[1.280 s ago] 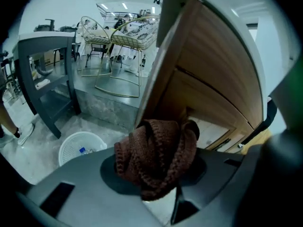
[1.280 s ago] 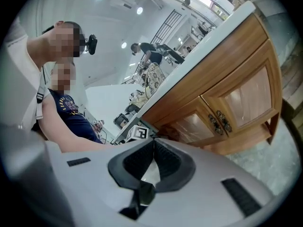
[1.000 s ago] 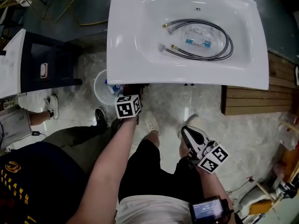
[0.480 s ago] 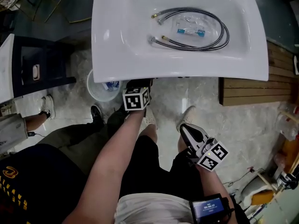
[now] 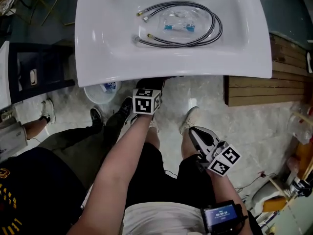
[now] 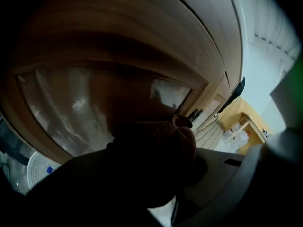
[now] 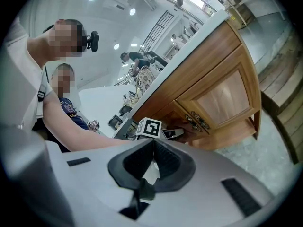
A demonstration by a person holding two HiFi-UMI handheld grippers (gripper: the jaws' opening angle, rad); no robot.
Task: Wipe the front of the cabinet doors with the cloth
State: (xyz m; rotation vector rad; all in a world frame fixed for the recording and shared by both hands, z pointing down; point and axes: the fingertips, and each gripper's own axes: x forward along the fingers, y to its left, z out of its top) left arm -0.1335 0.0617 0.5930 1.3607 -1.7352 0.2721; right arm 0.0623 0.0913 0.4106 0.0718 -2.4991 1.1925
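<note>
The wiping step is in hand. The left gripper reaches forward and low, under the near edge of the sink, with its jaws clenched on the cloth — a dark, brownish wad bunched between them. In the left gripper view the cloth sits right up against the door, whose wooden panel fills most of the picture; whether it actually presses on the wood cannot be made out, as that view is dark. The right gripper hangs back on the near right, above the person's thigh and well apart from the cabinet, its jaws closed together on nothing.

The next move seems to call for a firm grip on the cloth and steady pressure into the panel, with sweeps across the door — frame and corners included — then a shift right to the second door. The right gripper has no part in this unless a door needs steadying.
</note>
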